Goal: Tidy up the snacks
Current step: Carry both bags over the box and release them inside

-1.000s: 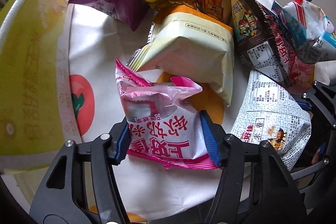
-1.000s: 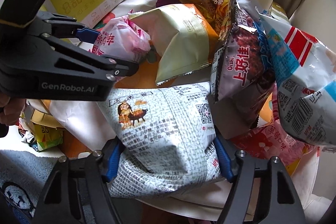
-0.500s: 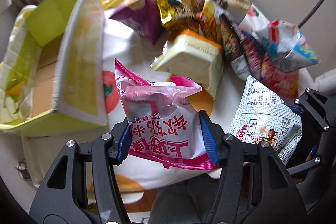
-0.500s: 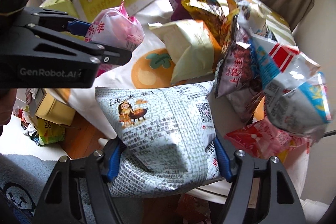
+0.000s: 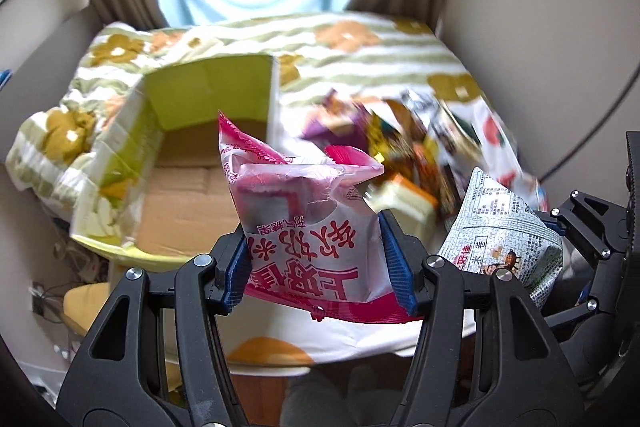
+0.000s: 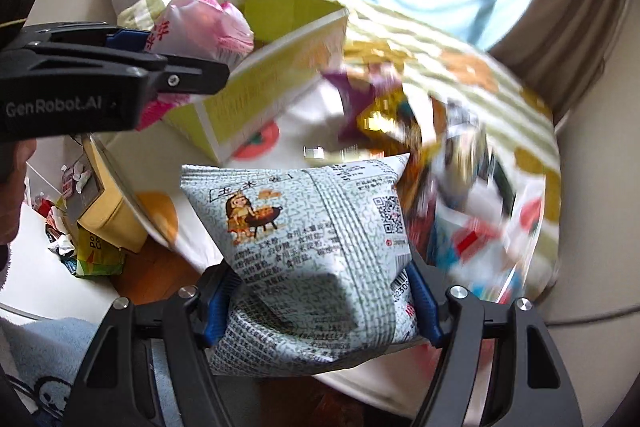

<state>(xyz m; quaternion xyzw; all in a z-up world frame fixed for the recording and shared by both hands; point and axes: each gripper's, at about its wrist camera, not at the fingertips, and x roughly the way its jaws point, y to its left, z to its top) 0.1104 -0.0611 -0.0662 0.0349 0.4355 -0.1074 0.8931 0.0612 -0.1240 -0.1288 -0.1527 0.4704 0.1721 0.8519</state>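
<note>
Near: left gripper [image 5: 318, 263] fingers clamp pink snack bag [image 5: 308, 223]; right gripper [image 6: 320, 303] fingers clamp grey-print snack bag [image 6: 308, 247], both held above bed [image 5: 384, 51]. Mid: open yellow-green box [image 5: 208, 95], apparently empty w/ nothing packed yet. Far: blurred snack pile [image 5: 404, 147] left to sort.

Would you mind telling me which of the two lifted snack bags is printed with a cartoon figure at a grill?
The grey-white bag in the right gripper; the left gripper holds a pink bag bearing only large red characters.
</note>
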